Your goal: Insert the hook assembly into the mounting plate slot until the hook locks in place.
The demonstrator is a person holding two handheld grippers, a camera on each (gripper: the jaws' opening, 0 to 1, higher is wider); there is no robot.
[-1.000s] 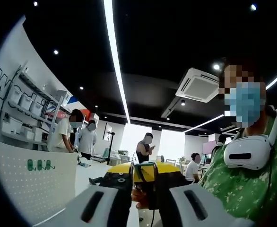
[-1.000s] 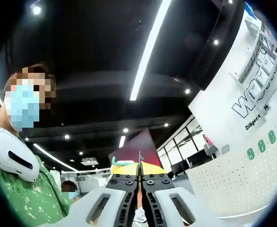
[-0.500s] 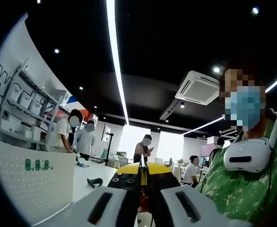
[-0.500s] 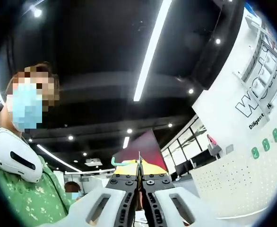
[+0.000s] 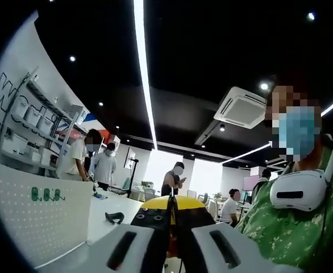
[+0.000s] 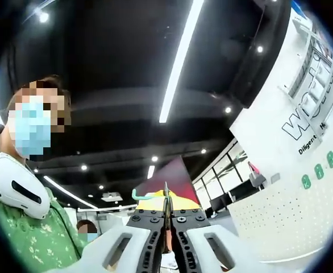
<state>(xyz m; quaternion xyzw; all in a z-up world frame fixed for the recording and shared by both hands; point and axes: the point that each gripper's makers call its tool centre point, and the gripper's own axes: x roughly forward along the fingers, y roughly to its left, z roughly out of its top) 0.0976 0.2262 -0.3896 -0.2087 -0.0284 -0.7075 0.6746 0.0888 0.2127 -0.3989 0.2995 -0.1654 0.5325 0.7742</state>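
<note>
In the left gripper view, the left gripper [image 5: 171,211] is pointing up toward the ceiling, its black jaws pressed together on the edge of a thin yellow plate [image 5: 172,201] that is rising just beyond the tips. In the right gripper view, the right gripper [image 6: 166,211] is doing likewise, jaws drawn tight against a thin upright blade-like edge, with a teal hook [image 6: 139,195] curling out to the left of the tips in front of the same yellow plate [image 6: 180,201]; whether the hook is seated in the plate cannot be told. Beside both grippers, a person in a green patterned shirt [image 5: 283,227] is wearing a white headset [image 5: 300,190] slung at the neck. Beyond, a white perforated counter [image 5: 33,219] is curving away, people are standing at it, and long ceiling light strips [image 5: 142,62] are glowing overhead.
</note>
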